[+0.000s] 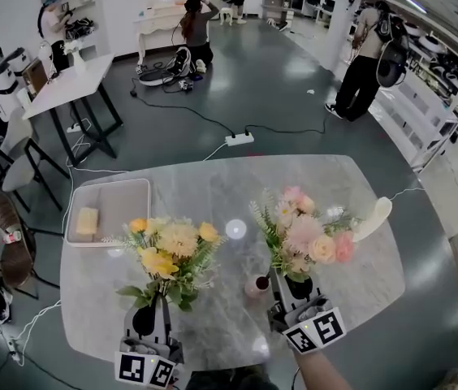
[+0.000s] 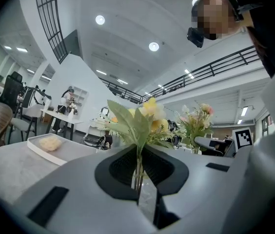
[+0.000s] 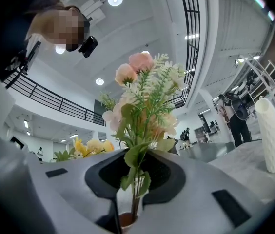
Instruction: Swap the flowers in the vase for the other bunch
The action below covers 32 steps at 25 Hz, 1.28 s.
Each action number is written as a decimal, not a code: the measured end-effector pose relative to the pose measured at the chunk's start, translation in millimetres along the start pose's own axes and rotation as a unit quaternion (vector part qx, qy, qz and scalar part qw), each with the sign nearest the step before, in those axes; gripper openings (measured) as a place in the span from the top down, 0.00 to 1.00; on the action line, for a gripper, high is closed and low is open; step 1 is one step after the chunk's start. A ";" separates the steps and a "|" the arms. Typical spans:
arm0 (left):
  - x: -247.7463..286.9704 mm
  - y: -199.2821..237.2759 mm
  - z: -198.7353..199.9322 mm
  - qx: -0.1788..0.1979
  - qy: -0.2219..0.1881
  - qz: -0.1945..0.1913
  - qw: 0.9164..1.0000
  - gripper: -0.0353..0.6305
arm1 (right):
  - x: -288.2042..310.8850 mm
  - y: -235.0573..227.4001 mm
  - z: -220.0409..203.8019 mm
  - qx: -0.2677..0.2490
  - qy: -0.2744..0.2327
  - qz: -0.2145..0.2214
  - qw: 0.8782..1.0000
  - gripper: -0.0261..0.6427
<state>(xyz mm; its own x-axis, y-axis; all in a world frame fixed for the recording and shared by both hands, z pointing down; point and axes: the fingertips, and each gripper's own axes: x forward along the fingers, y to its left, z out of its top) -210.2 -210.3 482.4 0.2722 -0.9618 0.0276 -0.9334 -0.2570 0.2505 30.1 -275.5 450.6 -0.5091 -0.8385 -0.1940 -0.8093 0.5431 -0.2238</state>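
My left gripper [image 1: 149,309] is shut on the thin stems of the yellow bunch [image 1: 170,254], which stands upright above the table's front left. In the left gripper view the stems [image 2: 138,172] are pinched between the closed jaws of the left gripper [image 2: 138,182]. My right gripper [image 1: 294,289] is shut on the stems of the pink bunch [image 1: 308,232]. A small brownish vase [image 1: 256,286] stands on the marble table [image 1: 213,193] just left of that gripper. In the right gripper view the pink bunch's stems [image 3: 136,191] run down between the jaws of the right gripper [image 3: 135,189] toward the vase's rim [image 3: 126,222].
A tall white ribbed vase [image 1: 373,218] [image 3: 270,135] stands at the table's right. A white tray [image 1: 123,197] with a yellow sponge [image 1: 88,220] sits at the left. Chairs and a desk stand beyond the left edge; people and cables are on the floor behind.
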 end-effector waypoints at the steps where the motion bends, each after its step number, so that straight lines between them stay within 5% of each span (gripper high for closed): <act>1: -0.4 2.3 -0.6 0.001 0.000 0.000 1.000 0.88 | 0.1 2.4 -3.8 -0.001 0.002 0.001 1.000 0.84; 32: -18.9 3.8 5.3 -0.003 -0.012 0.018 1.000 0.88 | -11.8 25.8 -33.5 -0.023 0.045 0.041 0.998 0.82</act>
<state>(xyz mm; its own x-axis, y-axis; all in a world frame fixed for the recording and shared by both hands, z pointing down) -220.1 -193.7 477.7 0.2327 -0.9725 0.0129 -0.9410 -0.2218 0.2555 5.4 -253.1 479.1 -0.5969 -0.7930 -0.1222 -0.7754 0.6092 -0.1661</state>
